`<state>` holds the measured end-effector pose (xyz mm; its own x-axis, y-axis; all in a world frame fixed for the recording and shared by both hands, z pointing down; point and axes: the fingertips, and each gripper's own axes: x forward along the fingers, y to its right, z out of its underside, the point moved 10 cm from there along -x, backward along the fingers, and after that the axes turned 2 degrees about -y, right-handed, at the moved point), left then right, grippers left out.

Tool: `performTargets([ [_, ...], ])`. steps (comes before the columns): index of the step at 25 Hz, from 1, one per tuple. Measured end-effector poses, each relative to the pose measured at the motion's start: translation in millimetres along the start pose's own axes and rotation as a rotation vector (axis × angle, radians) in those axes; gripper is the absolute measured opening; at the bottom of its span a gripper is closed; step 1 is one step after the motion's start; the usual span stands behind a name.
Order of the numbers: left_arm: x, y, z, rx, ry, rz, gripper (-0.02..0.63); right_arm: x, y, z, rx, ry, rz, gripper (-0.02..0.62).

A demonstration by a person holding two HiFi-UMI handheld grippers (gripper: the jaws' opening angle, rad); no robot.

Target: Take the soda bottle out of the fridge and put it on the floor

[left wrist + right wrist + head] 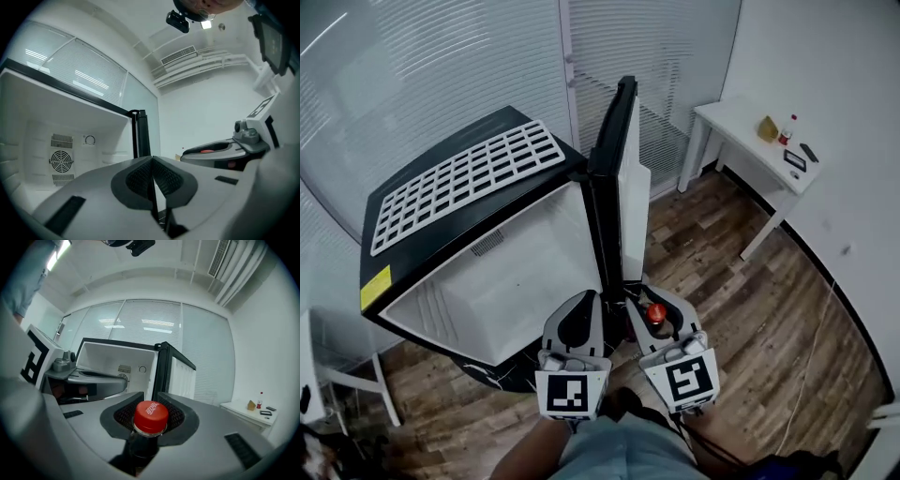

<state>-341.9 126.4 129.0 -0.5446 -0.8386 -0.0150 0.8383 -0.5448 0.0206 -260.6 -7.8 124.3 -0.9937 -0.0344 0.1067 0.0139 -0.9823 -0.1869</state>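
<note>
The right tool [654,300] is clamping the soda bottle [151,416] by its neck outside the open fridge [502,286], the left tool [152,164] is riding shut and empty, and the floor [750,309] placement is awaiting.

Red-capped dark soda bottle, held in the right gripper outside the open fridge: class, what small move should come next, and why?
Probably lower the right gripper toward the wooden floor beside it. Its jaws clamp the neck of the red-capped dark soda bottle, which is already clear of the open black fridge, so only setting it down upright seems left to do.
</note>
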Motion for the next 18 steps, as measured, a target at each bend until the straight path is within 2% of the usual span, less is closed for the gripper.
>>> performTargets([
  [8, 15, 43, 16, -0.012, -0.016, 0.299, 0.017, -62, 6, 20, 0.038, -0.057, 0.295, 0.103],
  [12, 23, 82, 17, -0.033, -0.021, 0.452, 0.017, -108, 12, 30, 0.055, -0.103, 0.447, 0.103],
  [18, 24, 154, 21, -0.043, -0.031, 0.631, 0.017, -182, 24, 44, 0.064, -0.159, 0.628, 0.103],
])
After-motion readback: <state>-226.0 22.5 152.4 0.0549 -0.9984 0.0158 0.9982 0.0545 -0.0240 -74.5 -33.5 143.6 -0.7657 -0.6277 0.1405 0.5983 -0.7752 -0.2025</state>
